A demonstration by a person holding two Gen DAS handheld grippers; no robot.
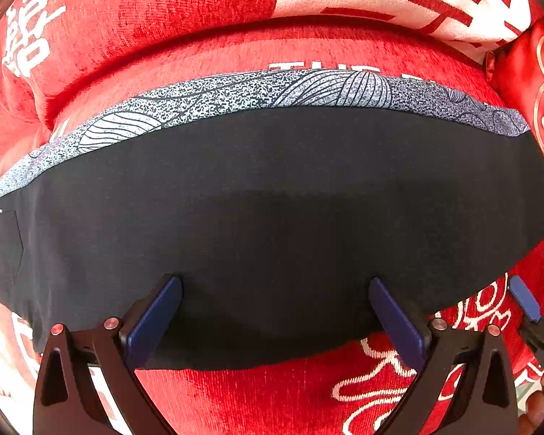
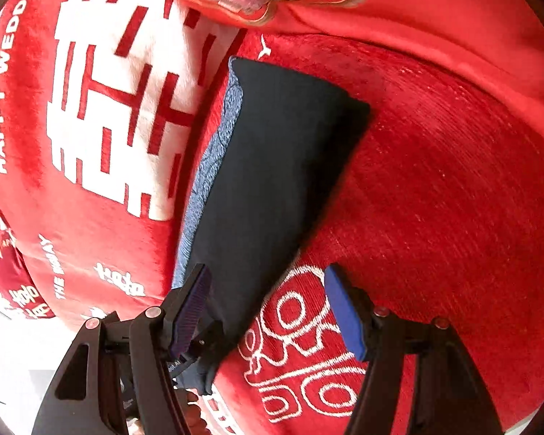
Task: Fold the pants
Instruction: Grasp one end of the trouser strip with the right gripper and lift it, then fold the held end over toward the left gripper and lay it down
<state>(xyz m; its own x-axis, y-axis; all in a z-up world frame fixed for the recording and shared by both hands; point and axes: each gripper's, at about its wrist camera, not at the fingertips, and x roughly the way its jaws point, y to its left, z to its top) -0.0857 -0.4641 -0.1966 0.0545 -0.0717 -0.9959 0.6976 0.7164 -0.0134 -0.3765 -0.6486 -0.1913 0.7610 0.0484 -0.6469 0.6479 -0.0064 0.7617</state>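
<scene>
Red plush seat cover (image 2: 435, 166) with white looping motifs, red backrest cover (image 2: 101, 108) bearing large white character, embroidered red cushion (image 2: 399, 3)

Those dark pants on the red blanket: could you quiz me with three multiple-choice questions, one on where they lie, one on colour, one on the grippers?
1. The pants lie on:
A a red blanket
B a wooden floor
C a glass table

2. The patterned strip along one edge of the pants is:
A yellow
B grey-blue
C green

3. The left gripper is:
A shut on a sock
B out of sight
C open above the pants

Answers: 1 A, red blanket shows all around them; 2 B, speckled grey-blue print; 3 C, its jaws stand apart.
</scene>
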